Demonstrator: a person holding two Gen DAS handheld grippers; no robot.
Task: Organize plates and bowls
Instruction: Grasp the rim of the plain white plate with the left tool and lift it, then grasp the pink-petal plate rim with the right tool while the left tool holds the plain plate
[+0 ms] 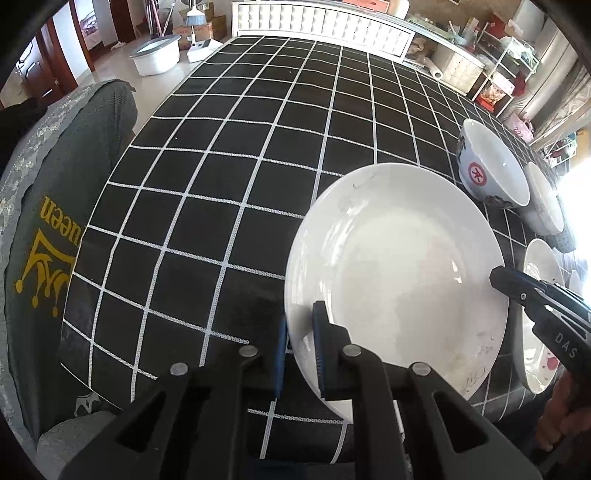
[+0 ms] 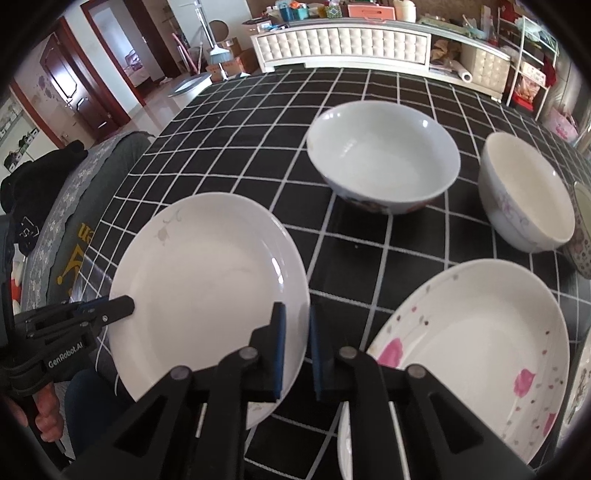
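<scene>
Black checked tablecloth [image 1: 229, 192] covers the whole table. At ten o'clock there's a white tub [image 1: 155, 59] on the floor, a broom [image 1: 201, 14] behind it, and at twelve a tufted white cabinet [image 1: 325, 26].

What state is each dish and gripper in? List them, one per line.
white plate: gripped at opposite rims by both grippers
left gripper: shut on plate rim
right gripper: shut on plate rim
pink-flowered plate: flat on table, empty
wide bowl: upright, empty
tall bowl: upright, empty

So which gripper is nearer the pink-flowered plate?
Right. The right gripper grips the plain plate's rim beside the pink-flowered plate; the left gripper grips the plain plate's far rim.
</scene>
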